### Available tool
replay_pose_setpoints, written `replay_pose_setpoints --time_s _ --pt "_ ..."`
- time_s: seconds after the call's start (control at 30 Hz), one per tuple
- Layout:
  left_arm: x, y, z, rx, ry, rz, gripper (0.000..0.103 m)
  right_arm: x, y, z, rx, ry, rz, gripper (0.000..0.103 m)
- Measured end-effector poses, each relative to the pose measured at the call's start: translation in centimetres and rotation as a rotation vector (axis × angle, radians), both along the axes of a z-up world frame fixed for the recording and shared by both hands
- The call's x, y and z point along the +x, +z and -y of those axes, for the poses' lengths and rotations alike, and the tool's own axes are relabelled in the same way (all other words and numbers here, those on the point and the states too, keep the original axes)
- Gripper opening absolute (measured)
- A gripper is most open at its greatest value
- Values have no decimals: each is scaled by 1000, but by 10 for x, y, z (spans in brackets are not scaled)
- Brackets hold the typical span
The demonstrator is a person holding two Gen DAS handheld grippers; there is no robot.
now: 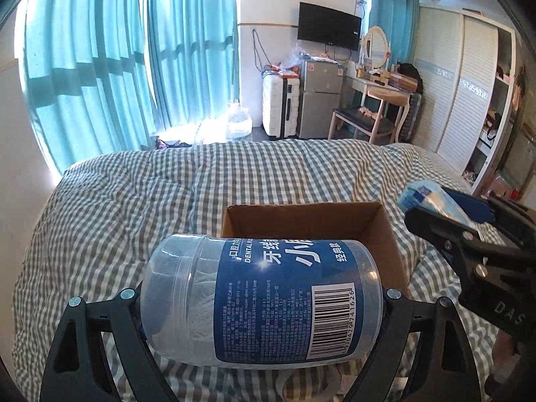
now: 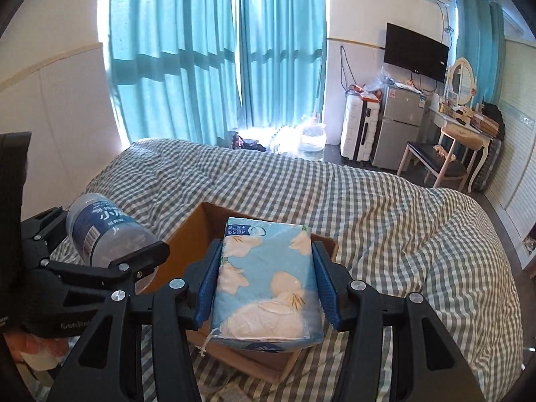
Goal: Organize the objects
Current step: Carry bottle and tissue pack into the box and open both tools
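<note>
Lying crosswise between left jaws: floss jar (image 1: 264, 301); tissue pack (image 2: 268, 281) between right jaws.

You get bright daylight glowing through the teal curtains (image 1: 134, 50), blown-out glare below, fisheye-bent, vignetted edges.

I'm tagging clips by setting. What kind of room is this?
A bedroom, most likely in a small flat: a bed with a checked cover, a vanity with an oval mirror, and a wardrobe. A small fridge suggests a studio.
</note>
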State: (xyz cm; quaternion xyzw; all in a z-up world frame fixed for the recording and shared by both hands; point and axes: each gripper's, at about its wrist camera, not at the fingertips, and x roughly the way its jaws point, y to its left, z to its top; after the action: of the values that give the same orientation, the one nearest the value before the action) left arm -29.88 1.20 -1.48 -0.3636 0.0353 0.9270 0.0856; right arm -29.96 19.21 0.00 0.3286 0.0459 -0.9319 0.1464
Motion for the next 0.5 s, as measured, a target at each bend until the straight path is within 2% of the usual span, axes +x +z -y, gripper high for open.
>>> replay_pose_setpoints --time_s 0.23,0.5 --pt "-33 -41 -21 -22 -58 61 91 -52 -37 7 0 -2 69 51" --pt "-46 -76 -38 -70 -115 98 91 -75 -75 9 9 3 128 52"
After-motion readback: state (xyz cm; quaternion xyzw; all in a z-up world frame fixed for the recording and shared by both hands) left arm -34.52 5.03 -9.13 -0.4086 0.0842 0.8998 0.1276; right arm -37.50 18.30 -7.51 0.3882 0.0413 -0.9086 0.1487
